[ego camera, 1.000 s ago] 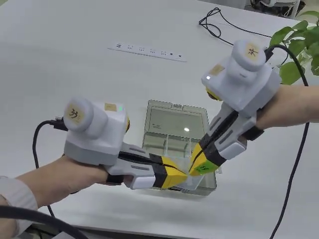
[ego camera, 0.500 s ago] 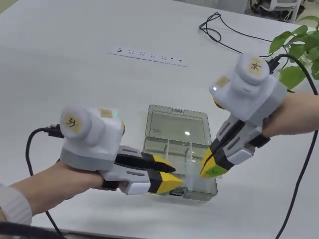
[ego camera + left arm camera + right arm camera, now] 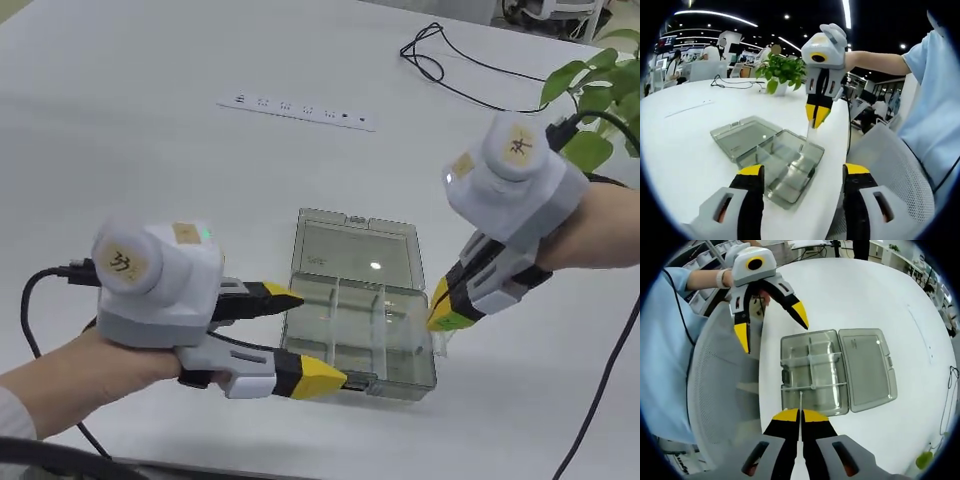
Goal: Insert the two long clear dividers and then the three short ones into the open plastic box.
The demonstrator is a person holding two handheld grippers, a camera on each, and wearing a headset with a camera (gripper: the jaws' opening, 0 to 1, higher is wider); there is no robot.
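Note:
The open clear plastic box (image 3: 396, 382) lies at mid-table, its lid (image 3: 355, 245) folded flat behind. Clear dividers stand in its tray (image 3: 840, 400): two cross it, and a shorter one runs between. My right gripper (image 3: 440, 318) hangs tilted over the tray's right side, shut on a thin clear divider (image 3: 800, 399) whose far end reaches the tray rim. From the left gripper view, that divider (image 3: 810, 134) dangles below the right gripper (image 3: 816, 114). My left gripper (image 3: 310, 337) is wide open and holds nothing, level with the tray's left front; its jaws (image 3: 804, 172) frame the box (image 3: 785, 192).
A white power strip (image 3: 295, 108) lies farther back, with a black cable (image 3: 450, 70) and a potted plant (image 3: 600, 90) at the far right. The table's front edge runs just below the box. A mesh chair (image 3: 890, 165) stands off the table's edge.
My left gripper has opened wide and drawn back to the left, away from the box's front right corner. The right gripper has risen a little to the right, still pinching the divider.

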